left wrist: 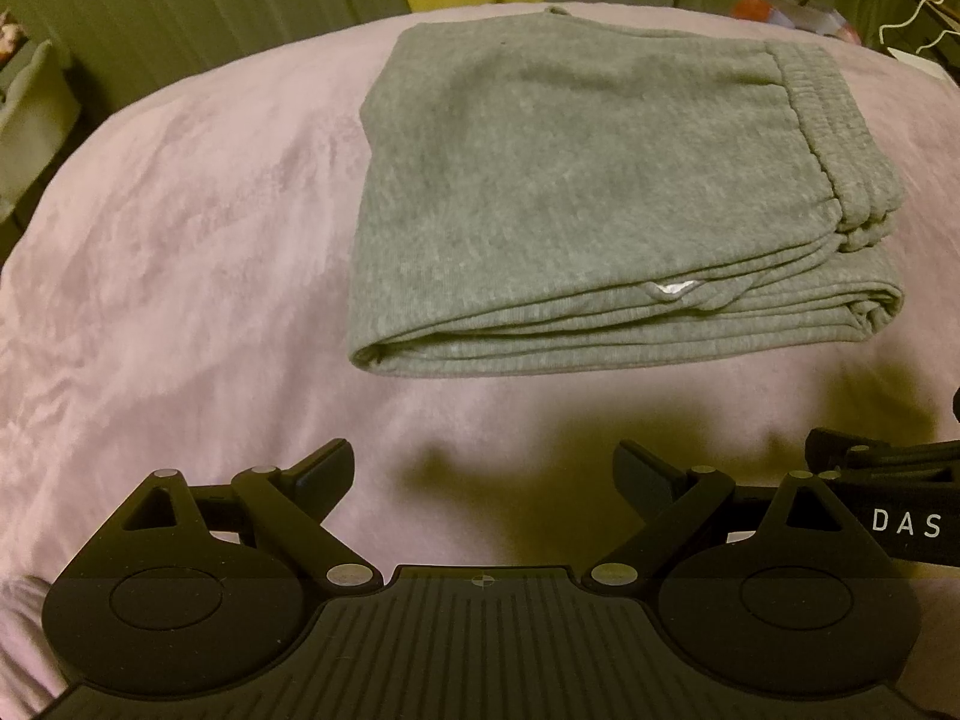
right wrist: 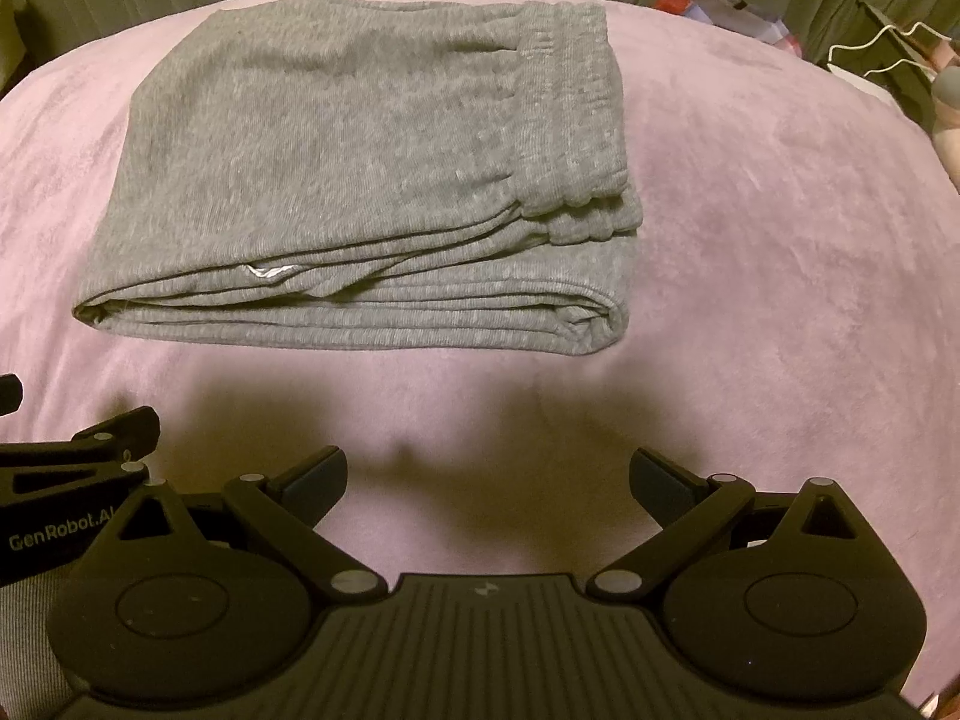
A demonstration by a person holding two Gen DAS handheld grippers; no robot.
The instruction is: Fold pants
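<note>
Bare pink bed cover (left wrist: 180, 240) lies open just ahead of each hand-held gripper. Farther ahead the folded grey pants (left wrist: 570, 180) block the middle; clutter (right wrist: 888, 54) crowds the far right edge.

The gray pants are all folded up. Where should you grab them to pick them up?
Probably by the thick folded edge of the gray pants, coming from the near side with a hand-held gripper at each end. All the layers stack there, so low open jaws could pinch the whole bundle together.
</note>
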